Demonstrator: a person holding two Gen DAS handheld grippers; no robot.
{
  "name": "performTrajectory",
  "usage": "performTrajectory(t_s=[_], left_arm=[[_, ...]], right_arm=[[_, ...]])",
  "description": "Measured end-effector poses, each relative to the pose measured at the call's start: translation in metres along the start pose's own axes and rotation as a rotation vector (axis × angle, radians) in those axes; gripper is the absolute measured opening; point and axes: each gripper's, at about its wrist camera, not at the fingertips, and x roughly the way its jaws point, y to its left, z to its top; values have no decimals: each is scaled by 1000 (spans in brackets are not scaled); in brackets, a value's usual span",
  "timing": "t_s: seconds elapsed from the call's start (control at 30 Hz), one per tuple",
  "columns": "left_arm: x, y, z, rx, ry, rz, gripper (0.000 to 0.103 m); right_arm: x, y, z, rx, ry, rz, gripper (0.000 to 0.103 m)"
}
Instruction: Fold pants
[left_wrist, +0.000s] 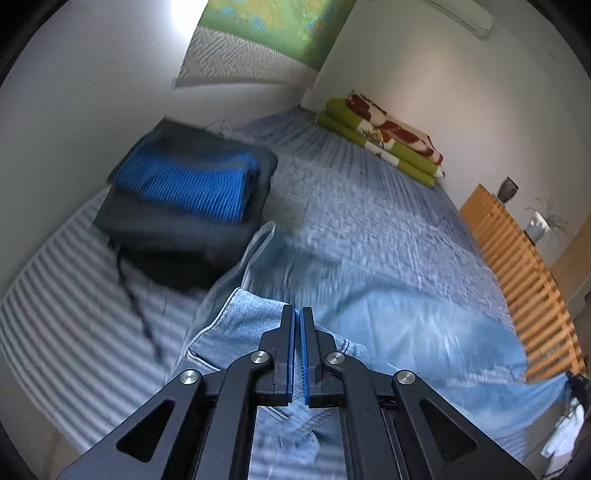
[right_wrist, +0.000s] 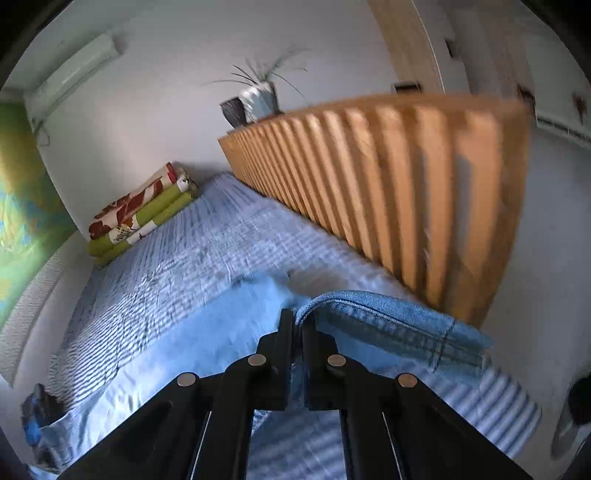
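Both grippers (left_wrist: 297, 314) (right_wrist: 297, 317) pinching light-blue jeans (right_wrist: 388, 317) above striped bedspread (right_wrist: 184, 236)

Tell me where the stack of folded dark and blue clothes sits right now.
In the left wrist view, the folded stack rests on the striped bedspread up and left of the left gripper, against the wall, with the jeans beside it.

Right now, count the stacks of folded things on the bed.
2. A dark and blue stack of clothes lies by the left wall; a green and red blanket stack sits at the far corner. Others may be hidden.
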Motion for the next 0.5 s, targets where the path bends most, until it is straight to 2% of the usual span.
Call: performTrajectory(t_s=[0.17, 0.2, 0.27, 0.3, 0.4, 0.43, 0.5], left_arm=[[57, -18, 62, 19, -6, 71, 1], [69, -21, 70, 25, -6, 90, 0], [95, -26, 88, 51, -30, 174, 0], [107, -27, 95, 52, -31, 187, 0], [157, -29, 109, 85, 14, 257, 0], [165, -29, 109, 90, 22, 260, 0], [180, -29, 107, 106, 76, 215, 0]], right_arm=[[45, 52, 43, -49, -47, -61, 3], [63, 65, 54, -58, -48, -79, 3], [89, 82, 65, -72, -45, -105, 3], [113, 97, 72, -92, -40, -136, 3], [170, 129, 75, -157, -19, -190, 3], [186, 138, 73, -177, -13, -202, 3], [229, 163, 62, -249, 9, -285, 3]])
